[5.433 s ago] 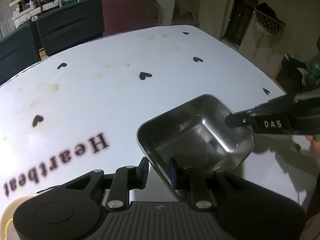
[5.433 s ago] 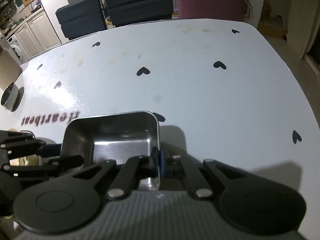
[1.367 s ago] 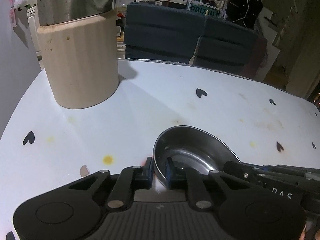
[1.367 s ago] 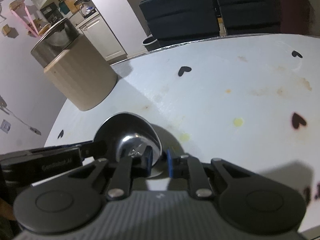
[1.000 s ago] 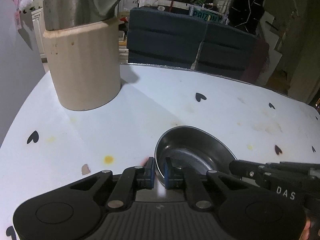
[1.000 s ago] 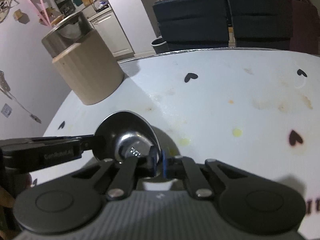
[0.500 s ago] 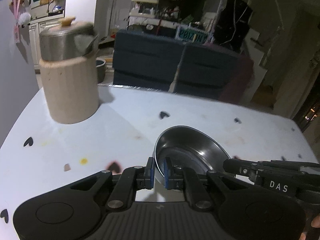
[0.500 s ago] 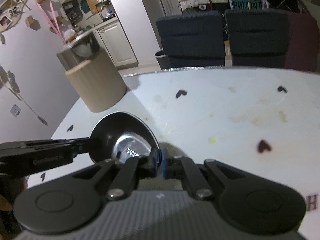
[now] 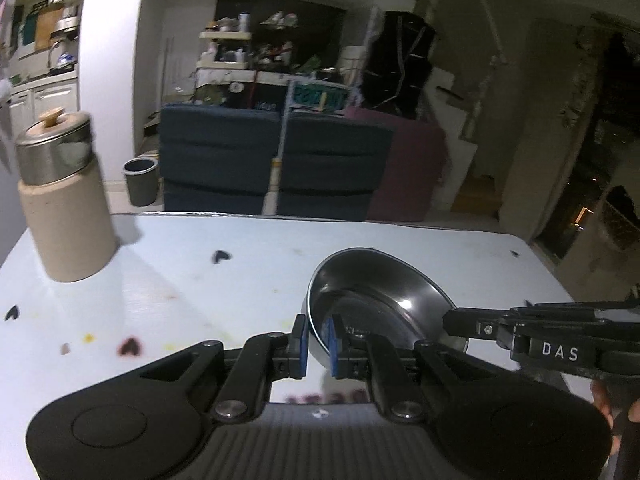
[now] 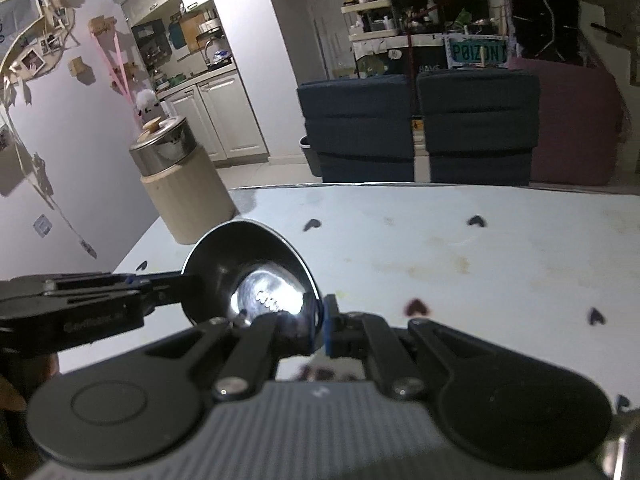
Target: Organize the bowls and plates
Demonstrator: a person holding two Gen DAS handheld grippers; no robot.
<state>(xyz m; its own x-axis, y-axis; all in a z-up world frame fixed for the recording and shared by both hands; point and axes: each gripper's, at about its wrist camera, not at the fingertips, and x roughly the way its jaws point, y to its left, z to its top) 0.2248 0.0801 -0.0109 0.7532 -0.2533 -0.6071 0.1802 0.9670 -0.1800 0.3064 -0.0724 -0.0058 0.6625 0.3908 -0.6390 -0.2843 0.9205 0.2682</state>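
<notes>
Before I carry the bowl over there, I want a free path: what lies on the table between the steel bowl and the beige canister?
Nothing but bare tablecloth with printed hearts and stains lies between the steel bowl and the beige canister, seen in both wrist views.

A white table [image 9: 168,272] carries the scene, its glossy top printed with small black hearts [image 9: 221,256] and marked with faint yellow and brown stains [image 10: 460,260]. Dark blurred lettering [image 9: 328,397] shows on the top at the near edge. At the far left corner a beige ribbed canister [image 9: 64,200] stands upright on the table, capped by a shiny metal lid with a wooden knob [image 9: 54,116].
</notes>
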